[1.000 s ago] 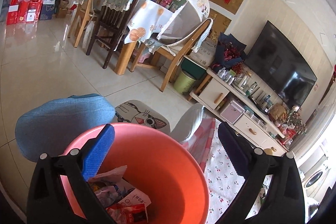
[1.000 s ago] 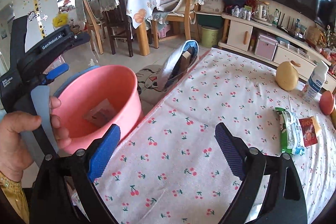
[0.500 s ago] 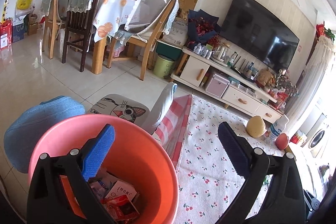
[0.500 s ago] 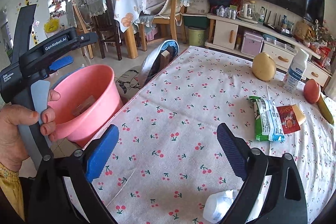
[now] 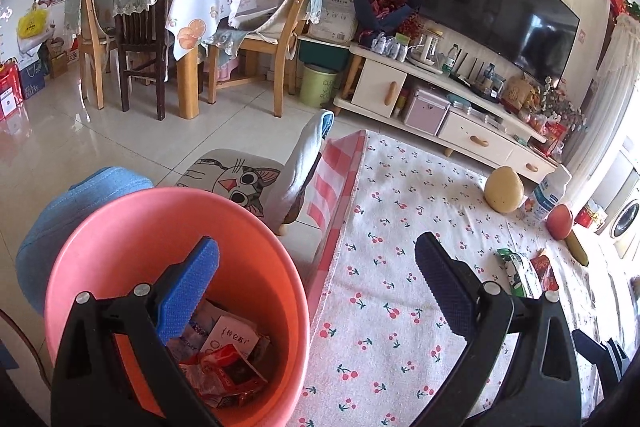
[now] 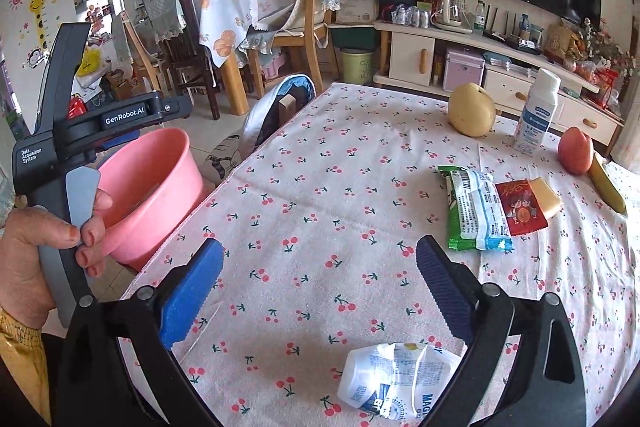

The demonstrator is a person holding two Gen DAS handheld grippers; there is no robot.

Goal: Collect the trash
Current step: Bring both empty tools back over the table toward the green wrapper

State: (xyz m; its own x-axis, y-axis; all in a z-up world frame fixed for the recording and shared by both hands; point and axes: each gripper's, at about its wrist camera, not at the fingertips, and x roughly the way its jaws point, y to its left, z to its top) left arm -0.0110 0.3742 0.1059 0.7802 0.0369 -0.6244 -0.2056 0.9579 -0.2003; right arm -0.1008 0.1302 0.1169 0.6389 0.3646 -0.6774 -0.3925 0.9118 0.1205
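We held our left gripper (image 5: 316, 279) spread over the pink bin (image 5: 120, 223) beside the table (image 6: 320, 187); our right gripper (image 6: 320, 279) hung spread above a crumpled white wrapper (image 6: 396, 379).

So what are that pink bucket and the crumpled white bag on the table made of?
The round pink bucket looks like smooth moulded plastic: one even colour, a soft sheen, a thin rolled rim. The crumpled white printed bag seems to be thin glossy plastic film, judging by its sharp creases and highlights, though coated paper is possible.
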